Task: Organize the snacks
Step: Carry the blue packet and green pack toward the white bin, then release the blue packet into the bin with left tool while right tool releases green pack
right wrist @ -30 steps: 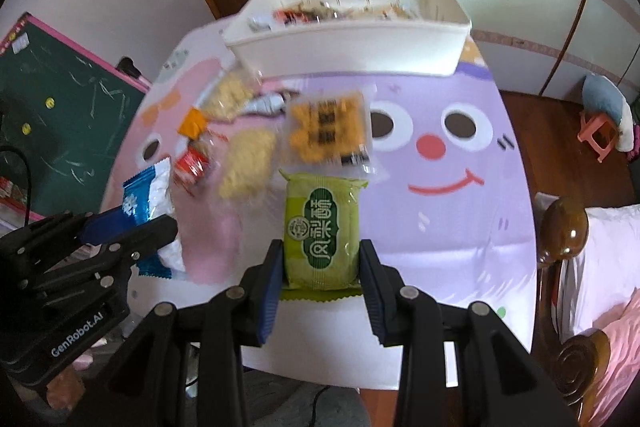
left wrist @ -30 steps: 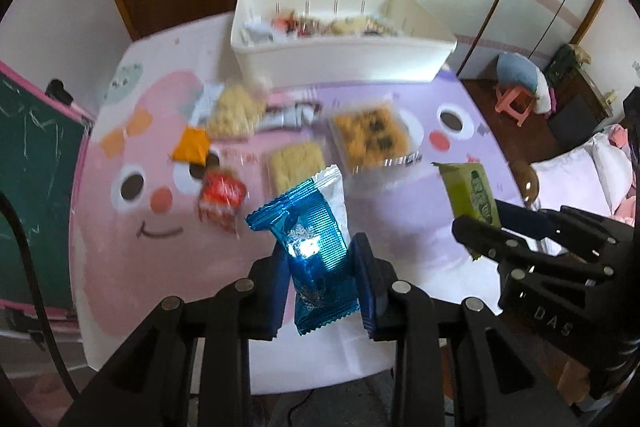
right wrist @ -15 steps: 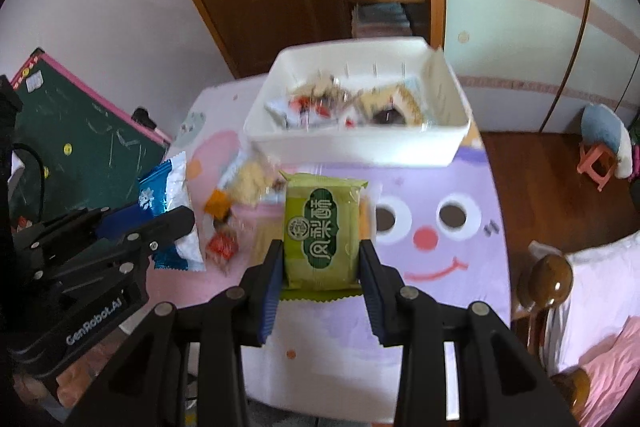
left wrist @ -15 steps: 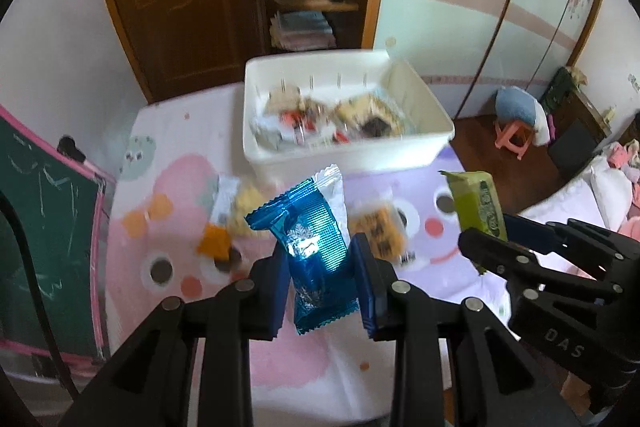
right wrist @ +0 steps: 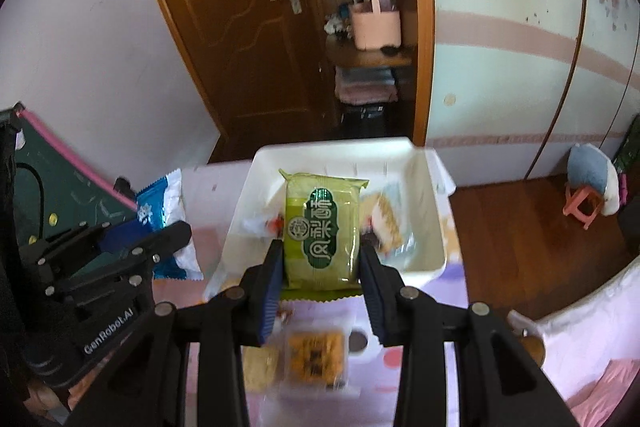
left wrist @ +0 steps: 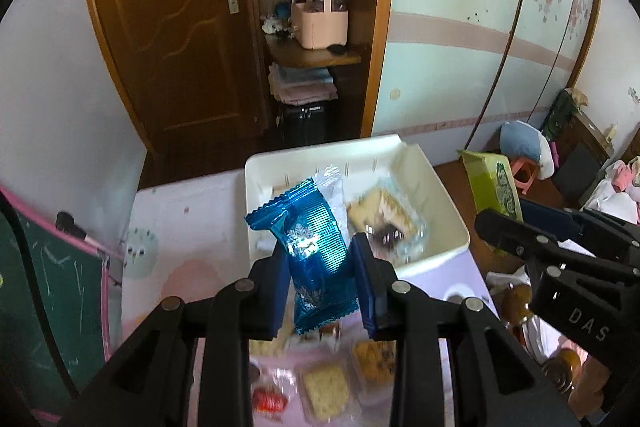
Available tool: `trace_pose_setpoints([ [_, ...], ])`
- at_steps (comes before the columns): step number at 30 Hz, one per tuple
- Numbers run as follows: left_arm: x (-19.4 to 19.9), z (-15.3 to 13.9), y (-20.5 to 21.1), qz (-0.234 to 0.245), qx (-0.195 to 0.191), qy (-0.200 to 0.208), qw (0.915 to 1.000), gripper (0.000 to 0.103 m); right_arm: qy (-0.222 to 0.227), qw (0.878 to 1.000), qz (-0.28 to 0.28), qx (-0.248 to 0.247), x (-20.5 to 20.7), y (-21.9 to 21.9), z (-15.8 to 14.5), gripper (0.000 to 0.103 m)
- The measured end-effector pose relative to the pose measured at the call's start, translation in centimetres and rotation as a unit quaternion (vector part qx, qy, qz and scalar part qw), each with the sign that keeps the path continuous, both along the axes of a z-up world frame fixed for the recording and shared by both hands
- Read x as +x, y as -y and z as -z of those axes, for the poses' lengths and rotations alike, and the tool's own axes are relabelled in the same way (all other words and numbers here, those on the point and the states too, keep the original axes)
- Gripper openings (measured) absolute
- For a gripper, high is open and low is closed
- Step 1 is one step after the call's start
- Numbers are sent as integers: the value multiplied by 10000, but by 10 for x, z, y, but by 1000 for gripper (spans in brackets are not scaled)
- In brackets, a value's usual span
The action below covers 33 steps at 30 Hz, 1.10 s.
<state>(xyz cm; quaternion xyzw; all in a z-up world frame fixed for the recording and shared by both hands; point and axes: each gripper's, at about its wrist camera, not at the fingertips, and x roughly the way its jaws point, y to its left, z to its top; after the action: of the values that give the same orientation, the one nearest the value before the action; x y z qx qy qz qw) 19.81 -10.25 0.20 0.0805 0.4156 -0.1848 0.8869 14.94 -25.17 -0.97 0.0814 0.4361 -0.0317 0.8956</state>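
above white bin [left wrist: 456, 227]: left gripper [left wrist: 322, 289] clamped on blue packet [left wrist: 316, 247], right gripper [right wrist: 322, 285] clamped on green packet [right wrist: 322, 229]. advice: centre both inside rim, lower, then release.

Open bin [left wrist: 448, 211] top; wrapped snacks [left wrist: 380, 215] inside

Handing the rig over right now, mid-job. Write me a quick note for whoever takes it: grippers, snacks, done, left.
Left gripper: shut on the blue packet.
Right gripper: shut on the green packet.
Both are held in front of the white bin on the pink-and-purple table.
Done: some snacks, including a clear-wrapped cake, already lie in the bin.
Left: drop both packets in, then collect the clear packs that lie on the table near the grippers.
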Motion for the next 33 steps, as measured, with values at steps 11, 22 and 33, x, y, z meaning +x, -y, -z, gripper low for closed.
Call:
trace_pose_setpoints([
  [11,84,17,26,-110,-93,-214,9997,28,5,9991,428,73,74,32,-1,37],
  [22,135,86,52,-213,266,-698,9970,28,-635,9967,498,90,126,47,59,37],
  [33,148,128,61,-264,761,-827,9933,86,-1051,9926,461,409,153,54,105,38],
])
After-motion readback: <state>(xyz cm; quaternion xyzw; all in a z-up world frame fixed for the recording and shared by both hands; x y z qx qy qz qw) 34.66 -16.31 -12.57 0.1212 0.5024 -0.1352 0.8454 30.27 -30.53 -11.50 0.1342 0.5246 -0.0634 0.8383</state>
